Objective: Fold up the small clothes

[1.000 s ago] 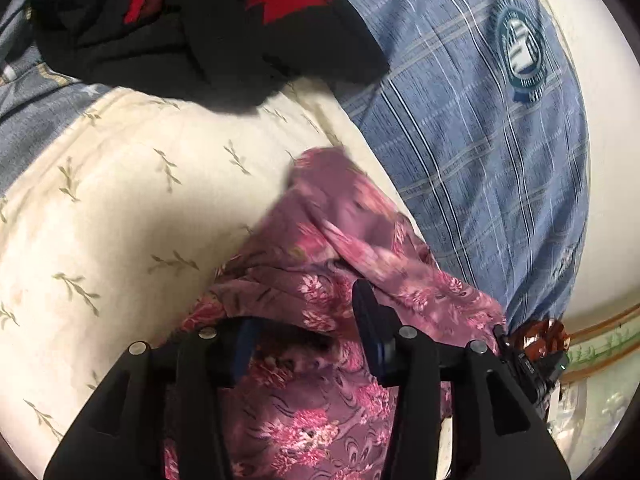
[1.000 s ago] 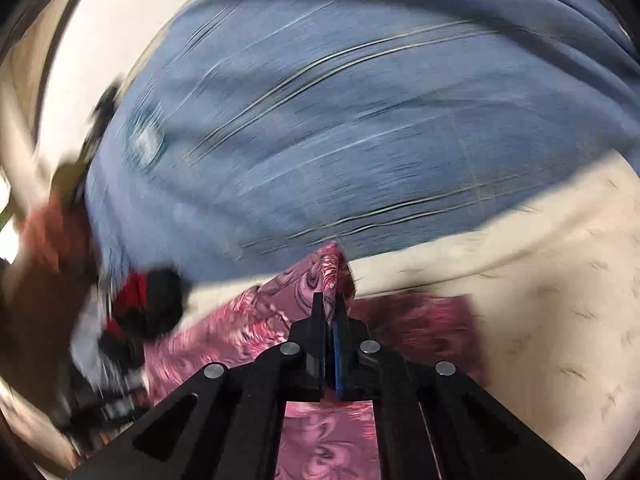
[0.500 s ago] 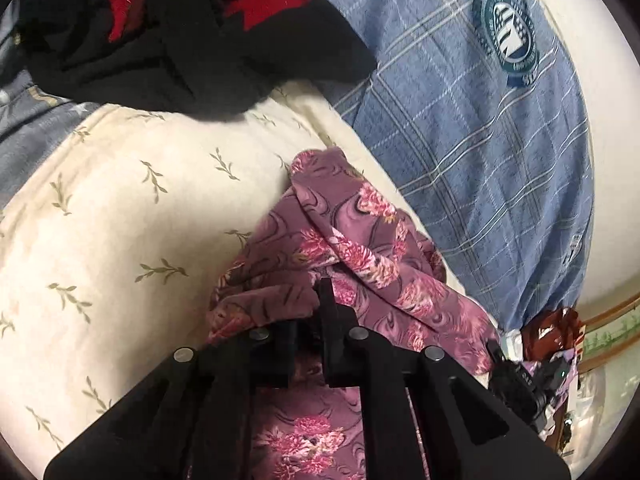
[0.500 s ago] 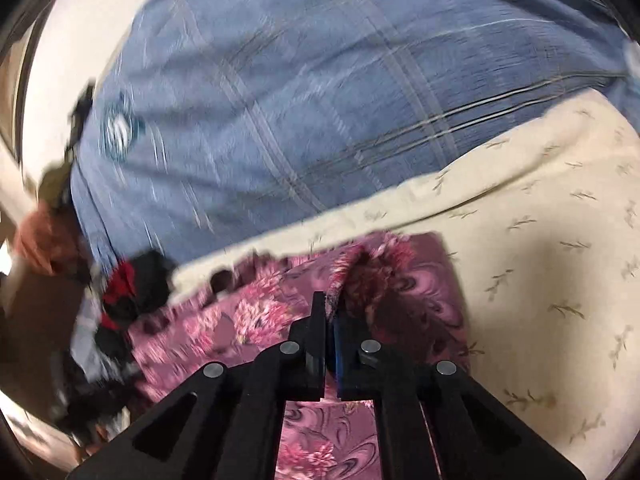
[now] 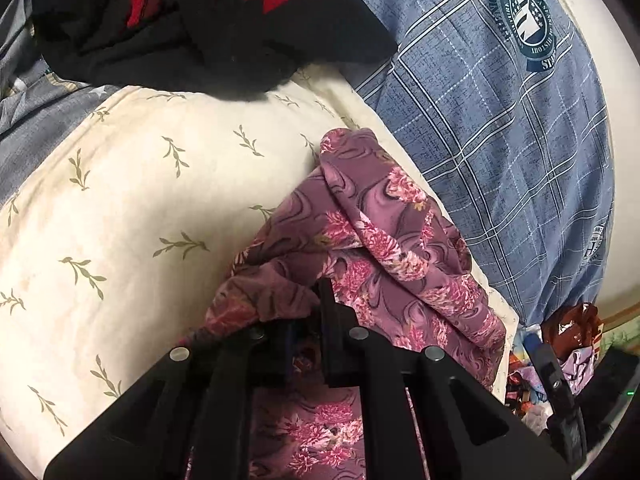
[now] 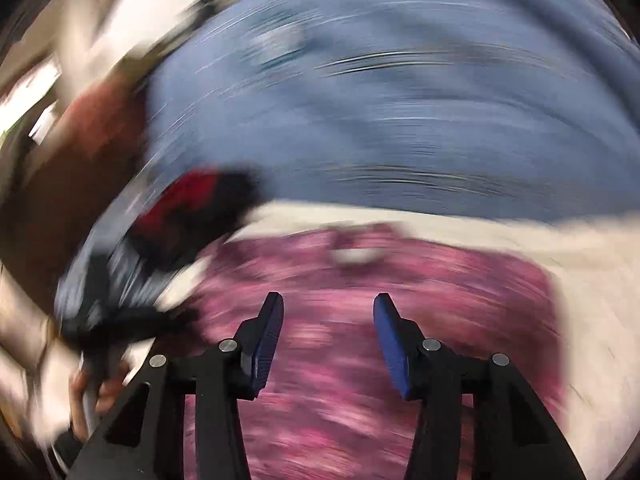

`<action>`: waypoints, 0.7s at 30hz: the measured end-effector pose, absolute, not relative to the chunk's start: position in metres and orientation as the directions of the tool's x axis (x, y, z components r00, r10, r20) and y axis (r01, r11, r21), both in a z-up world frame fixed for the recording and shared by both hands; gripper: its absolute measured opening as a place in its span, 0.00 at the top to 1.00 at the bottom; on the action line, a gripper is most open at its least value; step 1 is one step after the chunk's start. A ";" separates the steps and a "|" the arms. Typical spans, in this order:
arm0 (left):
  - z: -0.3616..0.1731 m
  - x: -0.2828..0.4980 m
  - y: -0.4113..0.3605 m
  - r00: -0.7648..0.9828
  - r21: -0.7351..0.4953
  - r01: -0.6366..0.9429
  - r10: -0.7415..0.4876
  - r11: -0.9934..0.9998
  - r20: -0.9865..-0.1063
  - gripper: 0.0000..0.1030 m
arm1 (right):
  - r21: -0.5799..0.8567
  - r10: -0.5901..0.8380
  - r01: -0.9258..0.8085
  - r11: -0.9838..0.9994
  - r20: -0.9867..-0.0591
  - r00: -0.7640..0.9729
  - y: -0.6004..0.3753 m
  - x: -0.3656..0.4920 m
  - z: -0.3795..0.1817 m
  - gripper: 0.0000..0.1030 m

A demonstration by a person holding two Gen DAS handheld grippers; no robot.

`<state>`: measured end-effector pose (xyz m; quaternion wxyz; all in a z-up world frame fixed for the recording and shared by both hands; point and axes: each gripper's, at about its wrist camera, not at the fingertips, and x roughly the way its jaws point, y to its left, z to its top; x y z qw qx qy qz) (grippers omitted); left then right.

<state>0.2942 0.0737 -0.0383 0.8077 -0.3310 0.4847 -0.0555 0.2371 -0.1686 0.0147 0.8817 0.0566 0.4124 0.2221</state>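
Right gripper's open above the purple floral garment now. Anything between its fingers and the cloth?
Nothing visible. The right gripper is open, with only the purple floral garment showing between and beyond its fingers, though the view is motion-blurred. The left gripper is shut on a bunched fold.

Home bedroom. Work surface is a bed: cream pillow [image 5: 160, 208] with a green sprig print, blue plaid bedding [image 5: 500, 152] with a round crest logo [image 5: 524, 20] beside it, grey star-print fabric [image 5: 36, 128] at left. Loose clothes around: black-and-red garment [image 5: 208, 20] heaped at the top of the pillow, purple floral garment [image 5: 384, 240] on its edge. Household clutter [image 5: 560, 352] off the bed's lower right, too small to identify. Right wrist view heavily motion-blurred; same blue, cream and purple areas.
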 end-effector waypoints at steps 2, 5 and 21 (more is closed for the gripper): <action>-0.039 0.294 0.076 0.520 -0.598 -0.229 -0.423 0.768 -0.742 0.93 | 0.198 0.458 -0.482 0.854 -0.727 0.512 -0.117 0.244 0.011 0.54; -0.041 0.293 0.079 0.515 -0.611 -0.224 -0.440 0.759 -0.736 0.91 | 0.059 0.413 -0.619 0.783 -0.793 0.448 -0.056 0.259 -0.006 0.53; -0.040 0.297 0.077 0.513 -0.624 -0.224 -0.454 0.749 -0.729 0.87 | -0.115 0.284 -0.574 0.811 -0.780 0.558 -0.041 0.319 -0.014 0.97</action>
